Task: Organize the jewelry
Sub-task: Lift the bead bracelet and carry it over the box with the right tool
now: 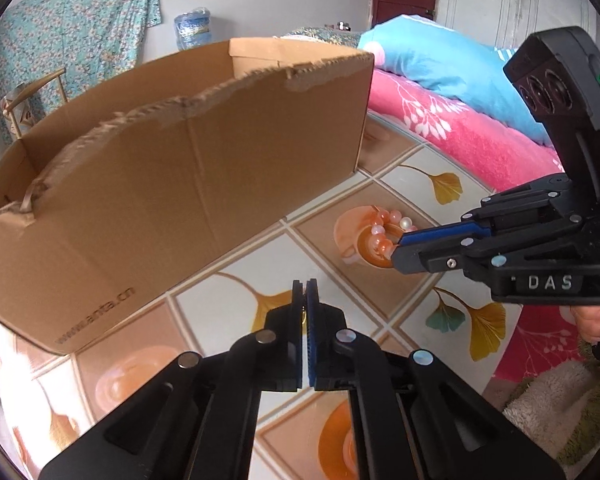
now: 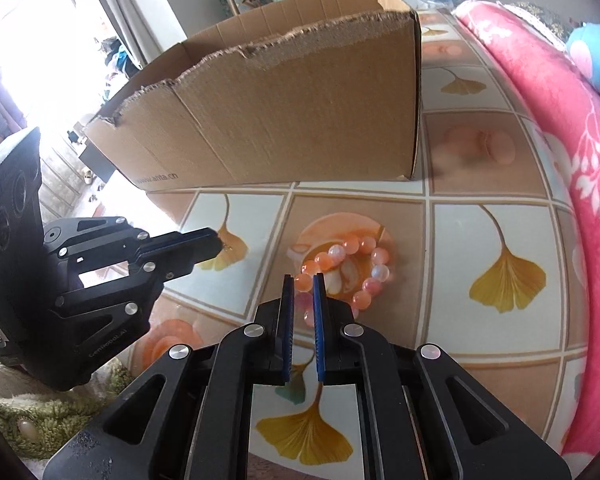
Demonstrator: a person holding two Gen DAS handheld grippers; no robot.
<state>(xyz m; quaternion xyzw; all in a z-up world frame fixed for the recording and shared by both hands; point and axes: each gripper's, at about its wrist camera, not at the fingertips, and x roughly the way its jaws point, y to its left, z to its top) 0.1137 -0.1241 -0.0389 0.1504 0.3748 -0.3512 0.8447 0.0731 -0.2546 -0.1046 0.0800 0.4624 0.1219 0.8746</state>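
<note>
Tabletop (image 2: 496,360): carrying cardboard box (image 2: 300,120), upper centre, for jewelry.
Right gripper (image 2: 302,280): I'm pinching bead bracelet (image 2: 352,256) to lift.
Left gripper (image 1: 305,286): clenched, something small and gold possibly between the pads.

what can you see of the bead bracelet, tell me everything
The bead bracelet is a closed ring of round, glossy beads, orange-pink with a few pale whitish ones, glass or stone by the look. It lies flat on the patterned tablecloth in front of the cardboard box, not touching it. The right gripper is closed on its near side, a bead pinched between the blue fingers.
</note>
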